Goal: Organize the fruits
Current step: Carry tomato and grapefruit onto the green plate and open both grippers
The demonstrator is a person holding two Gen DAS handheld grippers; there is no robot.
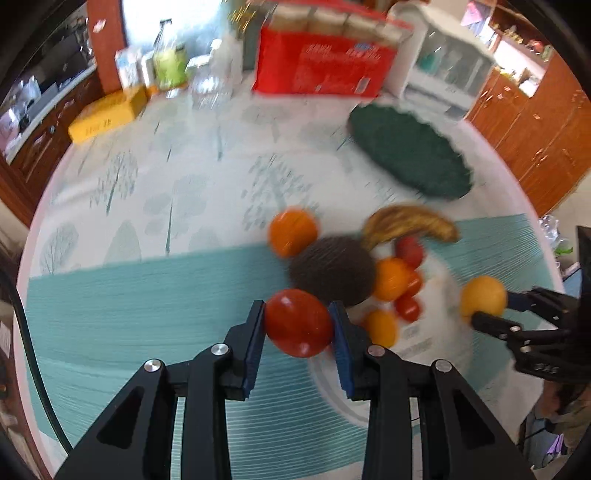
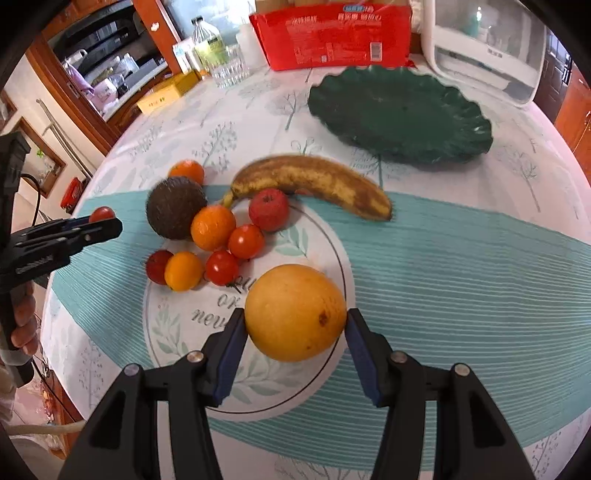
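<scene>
My left gripper (image 1: 298, 323) is shut on a red tomato (image 1: 298, 323), held just above the tablecloth; the same tomato (image 2: 102, 213) shows in the right wrist view. My right gripper (image 2: 295, 325) is shut on a large yellow-orange citrus fruit (image 2: 295, 312), also seen from the left (image 1: 483, 297). On the cloth lie a brown-spotted banana (image 2: 314, 181), a dark avocado (image 2: 175, 206), oranges (image 2: 213, 227), small tomatoes (image 2: 245, 240) and a red apple (image 2: 268, 209). A green leaf-shaped plate (image 2: 400, 114) stands empty behind them.
At the table's far edge stand a red box (image 2: 332, 33), a white appliance (image 2: 487, 51), a glass (image 2: 229, 70), a bottle (image 2: 208, 40) and a yellow box (image 2: 166, 92). Wooden cabinets surround the round table. A hand (image 2: 22, 325) holds the left gripper's handle.
</scene>
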